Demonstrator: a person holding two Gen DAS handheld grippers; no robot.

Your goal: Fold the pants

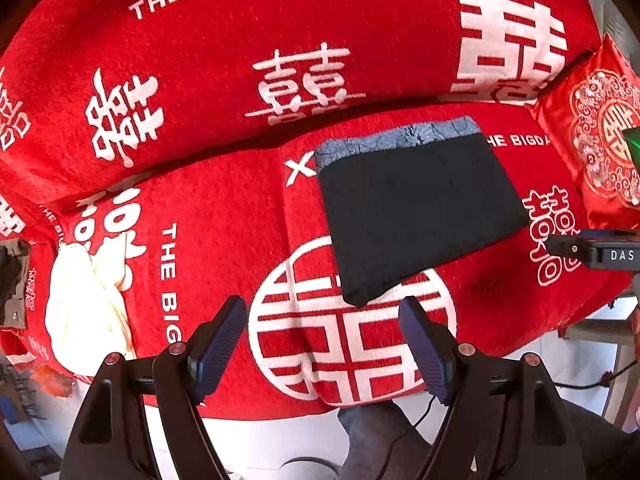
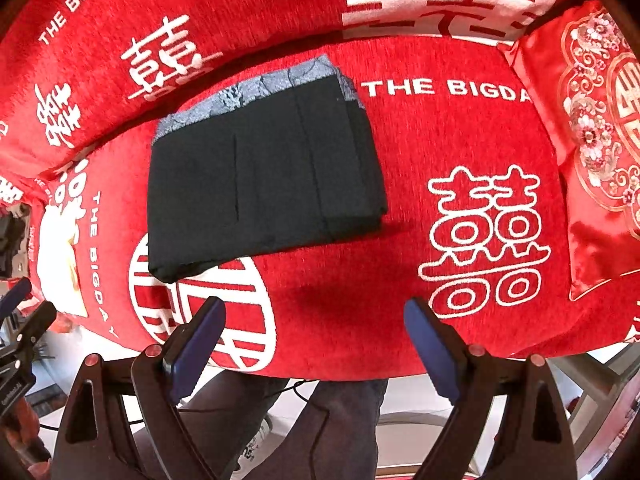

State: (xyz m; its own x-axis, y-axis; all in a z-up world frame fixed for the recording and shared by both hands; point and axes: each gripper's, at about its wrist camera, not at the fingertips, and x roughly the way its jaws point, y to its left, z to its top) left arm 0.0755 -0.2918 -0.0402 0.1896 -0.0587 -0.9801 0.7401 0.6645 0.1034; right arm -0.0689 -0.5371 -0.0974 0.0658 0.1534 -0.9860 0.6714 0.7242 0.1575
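Pants [image 2: 264, 172]: black, folded into a compact rectangle, grey-blue lining strip along the far edge — lying flat on the sofa seat [image 2: 400, 184], near the backrest [image 1: 240, 60].
Left gripper [image 1: 324, 344]: jaws apart, empty, hovering at the seat's near edge.
Right gripper [image 2: 316, 344]: jaws apart, empty — clear of the pants.
Red cushion [image 2: 592, 140]: far right of the seat.
Cream cloth [image 1: 84, 308]: left end.
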